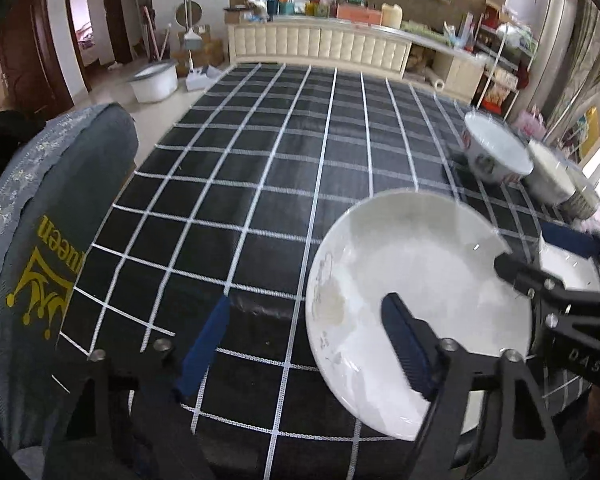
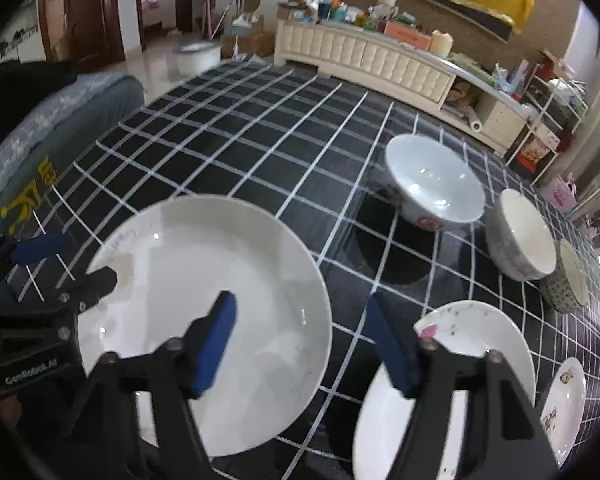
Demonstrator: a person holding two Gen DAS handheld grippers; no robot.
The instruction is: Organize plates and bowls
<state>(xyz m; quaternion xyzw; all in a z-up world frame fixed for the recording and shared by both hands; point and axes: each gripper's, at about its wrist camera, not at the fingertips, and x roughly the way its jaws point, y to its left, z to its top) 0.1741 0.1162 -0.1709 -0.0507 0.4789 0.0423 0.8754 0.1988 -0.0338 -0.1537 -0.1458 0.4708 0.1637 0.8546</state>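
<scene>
Both grippers (image 1: 304, 348) (image 2: 304, 344) open, big plate (image 2: 204, 320) btwn them.

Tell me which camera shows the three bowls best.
The right wrist view: white bowl, speckled bowl and patterned bowl sit in a clear row. The left wrist view crowds them at its right edge, blurred and overlapping.

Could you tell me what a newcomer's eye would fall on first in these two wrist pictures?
First the large white plate, lying near the front edge of the black tablecloth with white grid lines, with the left gripper and right gripper open above it. Next, a row of three bowls runs along the table's right side, with two smaller plates in front of them.
</scene>
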